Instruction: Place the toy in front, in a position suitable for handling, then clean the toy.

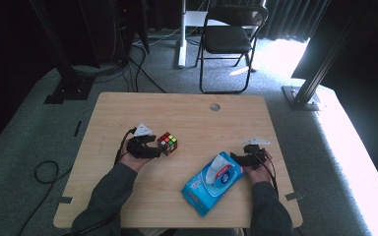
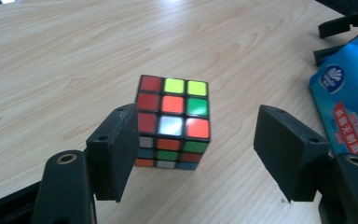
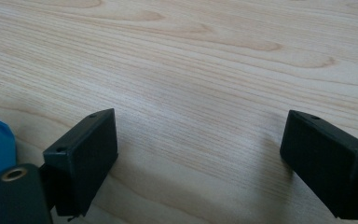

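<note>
L gripper spread wide, cube dead ahead betw jaws, untouched, near table centre. I'd just close. R gripper also spread, beside wipes, farther off.

A blue plastic soft pack of wet wipes lies at the right of the table, carrying a round white-and-blue logo and a red band with white characters, too blurred to read. No other text, number or sign can be read anywhere.
</note>
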Demonstrator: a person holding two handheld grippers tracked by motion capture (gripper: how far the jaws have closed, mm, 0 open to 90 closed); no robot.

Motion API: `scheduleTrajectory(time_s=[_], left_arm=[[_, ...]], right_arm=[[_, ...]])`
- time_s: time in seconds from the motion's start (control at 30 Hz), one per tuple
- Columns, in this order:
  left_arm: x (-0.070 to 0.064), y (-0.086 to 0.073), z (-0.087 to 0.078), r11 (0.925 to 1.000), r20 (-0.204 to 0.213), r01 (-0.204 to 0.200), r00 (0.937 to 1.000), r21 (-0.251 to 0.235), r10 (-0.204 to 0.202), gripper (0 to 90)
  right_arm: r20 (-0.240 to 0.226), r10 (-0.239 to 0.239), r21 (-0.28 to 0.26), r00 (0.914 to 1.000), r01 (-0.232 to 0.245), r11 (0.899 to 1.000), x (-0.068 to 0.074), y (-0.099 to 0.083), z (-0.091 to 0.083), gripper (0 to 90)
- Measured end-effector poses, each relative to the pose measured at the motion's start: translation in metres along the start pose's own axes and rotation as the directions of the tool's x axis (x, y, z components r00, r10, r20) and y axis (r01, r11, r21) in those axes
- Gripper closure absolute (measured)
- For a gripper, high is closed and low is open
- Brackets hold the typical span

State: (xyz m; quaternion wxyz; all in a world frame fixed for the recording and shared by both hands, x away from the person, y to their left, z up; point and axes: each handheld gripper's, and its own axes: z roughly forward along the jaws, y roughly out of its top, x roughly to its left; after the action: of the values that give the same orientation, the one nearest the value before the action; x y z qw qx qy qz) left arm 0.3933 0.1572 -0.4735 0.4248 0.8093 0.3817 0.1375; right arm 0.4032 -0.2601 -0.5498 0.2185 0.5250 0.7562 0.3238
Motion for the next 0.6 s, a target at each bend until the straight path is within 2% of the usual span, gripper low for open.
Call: scheduleTrajectory(time_s=[0.33, 0.6], left_arm=[[-0.017, 0.005, 0.001, 0.9995, 0.043, -0.030, 0.9986, 0.006, 0.030, 32.3], [-0.031, 0.011, 0.002, 0.9987, 0.086, -0.050, 0.9951, 0.008, 0.049, 35.0]], right_arm=[[0.000, 0.000, 0.000, 1.0000, 0.000, 1.000, 0.000, 0.000, 0.000, 10.6], [0.000, 0.000, 0.000, 1.0000, 0.000, 1.000, 0.000, 0.000, 0.000, 10.6]])
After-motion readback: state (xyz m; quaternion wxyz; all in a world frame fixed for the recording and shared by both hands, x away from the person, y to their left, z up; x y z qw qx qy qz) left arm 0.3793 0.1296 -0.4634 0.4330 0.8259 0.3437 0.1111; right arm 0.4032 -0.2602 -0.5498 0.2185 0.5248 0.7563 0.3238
